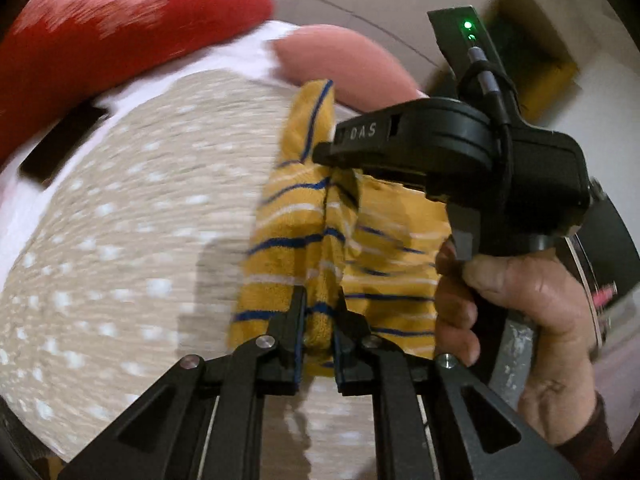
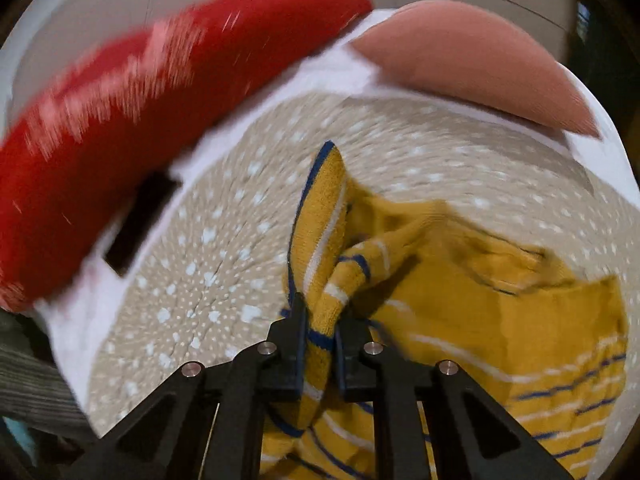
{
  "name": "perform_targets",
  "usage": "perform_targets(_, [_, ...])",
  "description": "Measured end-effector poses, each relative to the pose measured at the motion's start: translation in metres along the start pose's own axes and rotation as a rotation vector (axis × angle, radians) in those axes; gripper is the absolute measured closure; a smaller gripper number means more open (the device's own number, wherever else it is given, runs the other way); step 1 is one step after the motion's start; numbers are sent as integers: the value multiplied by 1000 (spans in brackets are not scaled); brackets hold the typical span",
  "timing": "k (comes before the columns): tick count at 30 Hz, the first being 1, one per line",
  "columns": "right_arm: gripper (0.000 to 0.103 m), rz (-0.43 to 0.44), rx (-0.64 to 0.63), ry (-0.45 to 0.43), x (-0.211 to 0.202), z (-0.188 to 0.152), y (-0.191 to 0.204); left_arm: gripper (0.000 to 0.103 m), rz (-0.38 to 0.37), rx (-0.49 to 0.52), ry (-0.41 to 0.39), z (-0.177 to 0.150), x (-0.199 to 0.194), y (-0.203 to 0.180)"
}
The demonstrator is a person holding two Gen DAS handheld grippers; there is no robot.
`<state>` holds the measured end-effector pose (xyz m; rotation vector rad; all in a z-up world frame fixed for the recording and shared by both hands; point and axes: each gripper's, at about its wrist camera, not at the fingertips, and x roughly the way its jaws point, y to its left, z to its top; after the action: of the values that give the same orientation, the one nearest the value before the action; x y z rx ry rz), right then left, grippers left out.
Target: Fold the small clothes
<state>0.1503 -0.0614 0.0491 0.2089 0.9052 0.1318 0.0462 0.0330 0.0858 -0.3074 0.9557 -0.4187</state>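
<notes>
A small yellow garment with blue and white stripes point(image 1: 304, 232) hangs bunched above a beige white-dotted cloth point(image 1: 120, 240). My left gripper point(image 1: 320, 312) is shut on a fold of the garment. My right gripper point(image 2: 320, 316) is shut on another fold of the same garment point(image 2: 500, 320), which spreads to the right over the dotted cloth point(image 2: 200, 260). In the left wrist view the right gripper's black body point(image 1: 440, 148) and the hand holding it point(image 1: 520, 312) are close on the right, its fingers hidden in the garment. Both views are motion-blurred.
A red pillow point(image 1: 100, 28) and a pink pillow point(image 1: 340, 64) lie at the far side on a white sheet point(image 1: 240, 52). A black flat object point(image 1: 64, 144) lies at the left by the red pillow. They also show in the right wrist view: red pillow point(image 2: 140, 120), pink pillow point(image 2: 472, 64).
</notes>
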Motion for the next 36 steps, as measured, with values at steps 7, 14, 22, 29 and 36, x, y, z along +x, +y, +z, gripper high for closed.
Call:
perform_targets(7, [93, 39, 246, -145, -80, -48, -149, 92, -79, 191, 94, -24, 40, -128])
perform_targets(14, [93, 64, 429, -140, -77, -100, -236, 91, -93, 238, 186, -47, 51, -154])
perform_targets(22, [94, 65, 508, -195, -89, -110, -270, 91, 58, 200, 153, -40, 31, -104])
perform_targets(29, [100, -152, 483, -232, -110, -105, -290, 80, 110, 159, 146, -41, 31, -78])
perform_targets(36, [26, 30, 473, -265, -130, -127, -284, 47, 75, 95, 134, -18, 48, -53])
